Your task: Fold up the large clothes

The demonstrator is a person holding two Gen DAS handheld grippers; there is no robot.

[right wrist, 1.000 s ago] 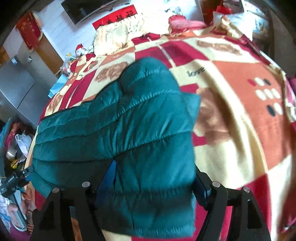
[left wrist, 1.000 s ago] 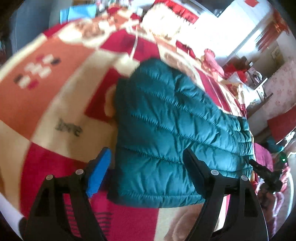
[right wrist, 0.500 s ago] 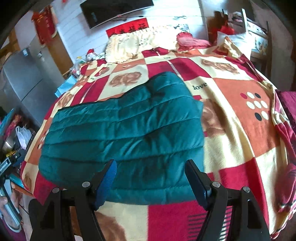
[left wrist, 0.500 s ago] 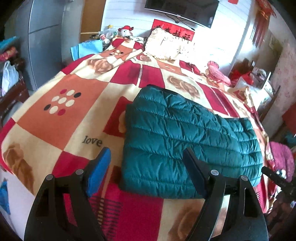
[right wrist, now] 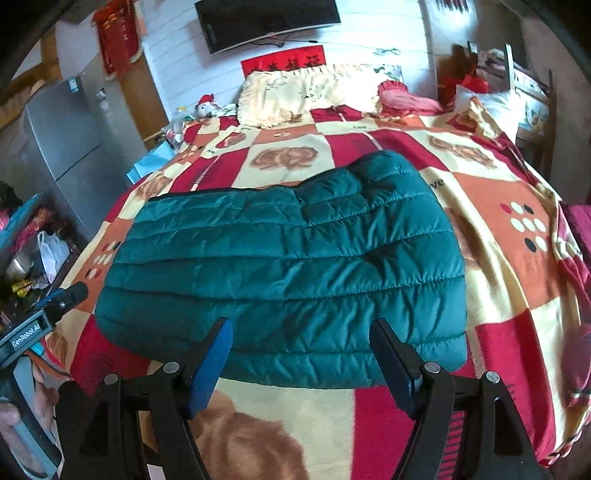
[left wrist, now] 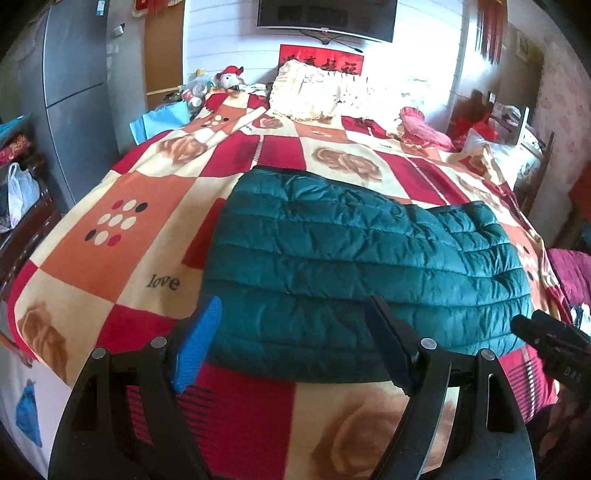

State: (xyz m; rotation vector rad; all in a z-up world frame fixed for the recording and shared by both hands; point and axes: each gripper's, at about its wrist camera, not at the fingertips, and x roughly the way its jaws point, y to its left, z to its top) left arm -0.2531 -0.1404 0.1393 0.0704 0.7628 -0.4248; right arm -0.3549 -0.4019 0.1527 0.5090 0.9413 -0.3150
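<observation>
A teal quilted puffer jacket (left wrist: pixel 354 266) (right wrist: pixel 288 273) lies folded flat on a bed covered by a red, orange and cream patchwork blanket (left wrist: pixel 122 229) (right wrist: pixel 509 280). My left gripper (left wrist: pixel 291 343) hangs above the jacket's near left corner, jaws open, nothing between them. My right gripper (right wrist: pixel 303 354) hovers over the jacket's near edge, also open and empty. The tip of the right gripper (left wrist: pixel 543 336) shows at the right of the left wrist view, and the left gripper (right wrist: pixel 40 317) shows at the left edge of the right wrist view.
A cream fringed pillow (left wrist: pixel 325 92) and a pink cushion (left wrist: pixel 424 129) lie at the bed's head under a wall television (left wrist: pixel 325 18). A grey fridge (left wrist: pixel 70 96) stands left of the bed. Clutter and a chair (left wrist: pixel 517 122) crowd the right side.
Both grippers have drawn back and risen from the jacket, so the whole bed and room now show. The right gripper's jaws, earlier around the jacket's edge, now stand free of it.
</observation>
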